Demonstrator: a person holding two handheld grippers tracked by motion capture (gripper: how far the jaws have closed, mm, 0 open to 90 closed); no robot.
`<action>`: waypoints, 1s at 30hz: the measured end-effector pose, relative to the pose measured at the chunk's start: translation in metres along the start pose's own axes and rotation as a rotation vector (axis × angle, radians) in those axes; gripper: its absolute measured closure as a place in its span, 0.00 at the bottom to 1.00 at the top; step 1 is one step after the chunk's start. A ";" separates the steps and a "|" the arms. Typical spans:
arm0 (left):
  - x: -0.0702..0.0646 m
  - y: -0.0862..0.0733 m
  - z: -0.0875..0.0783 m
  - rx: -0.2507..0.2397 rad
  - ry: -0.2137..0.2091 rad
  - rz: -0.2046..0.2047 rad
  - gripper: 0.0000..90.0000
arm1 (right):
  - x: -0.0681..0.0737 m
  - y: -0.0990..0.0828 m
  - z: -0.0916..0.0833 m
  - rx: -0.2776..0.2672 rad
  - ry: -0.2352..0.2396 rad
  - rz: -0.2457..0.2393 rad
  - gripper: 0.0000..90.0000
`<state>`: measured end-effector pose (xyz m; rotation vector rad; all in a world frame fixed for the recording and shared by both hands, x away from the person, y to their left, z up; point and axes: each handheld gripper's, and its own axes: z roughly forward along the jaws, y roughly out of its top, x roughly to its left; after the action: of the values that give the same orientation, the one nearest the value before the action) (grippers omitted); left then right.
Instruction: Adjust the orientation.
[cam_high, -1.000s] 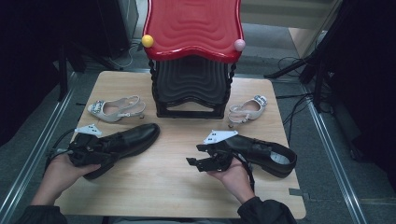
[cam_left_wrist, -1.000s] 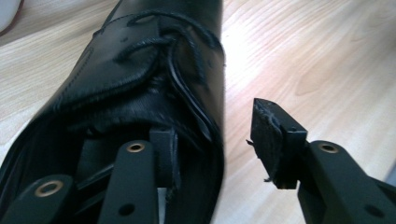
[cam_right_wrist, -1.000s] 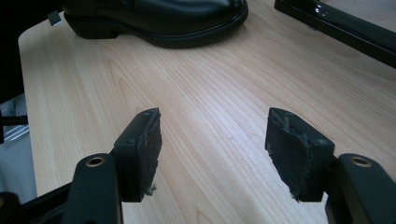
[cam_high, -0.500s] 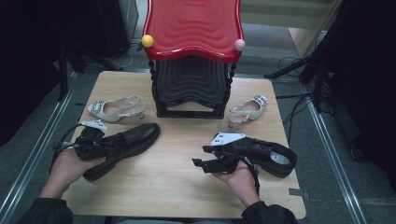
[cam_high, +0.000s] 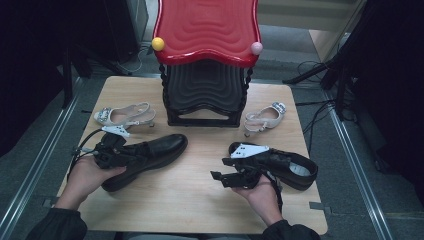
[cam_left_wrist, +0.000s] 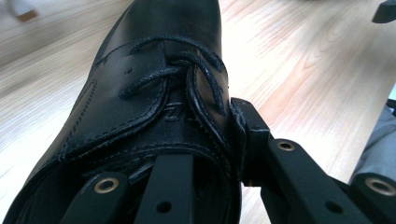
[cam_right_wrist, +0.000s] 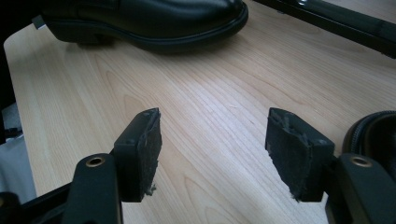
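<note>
Left gripper has just been closing and now clamps the quarter of the left black shoe, front-left of the red rack. Right gripper jaws wide apart, holding nothing, beside the right black shoe, front-right of the rack.

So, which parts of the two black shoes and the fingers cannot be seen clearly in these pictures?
- Left black shoe, left gripper view: heel cut off by the bottom edge; toe by the top.
- One of the left gripper's fingers: tip hidden inside the shoe.
- Right black shoe, high view: its near side hidden behind the right gripper.
</note>
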<state>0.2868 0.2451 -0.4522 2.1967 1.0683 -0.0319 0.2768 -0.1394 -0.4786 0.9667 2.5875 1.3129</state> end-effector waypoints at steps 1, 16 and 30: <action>0.000 0.000 0.000 0.000 0.000 0.000 0.87 | 0.000 0.000 0.000 0.000 0.000 0.000 0.41; -0.038 0.025 0.030 0.011 -0.037 0.078 0.87 | 0.001 -0.009 -0.006 -0.005 -0.028 0.022 0.41; -0.071 0.033 0.068 0.016 -0.054 0.121 0.86 | 0.006 -0.012 -0.001 -0.011 -0.069 0.035 0.42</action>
<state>0.2808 0.1419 -0.4639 2.2583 0.9073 -0.0461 0.2662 -0.1420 -0.4856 1.0410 2.5212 1.2767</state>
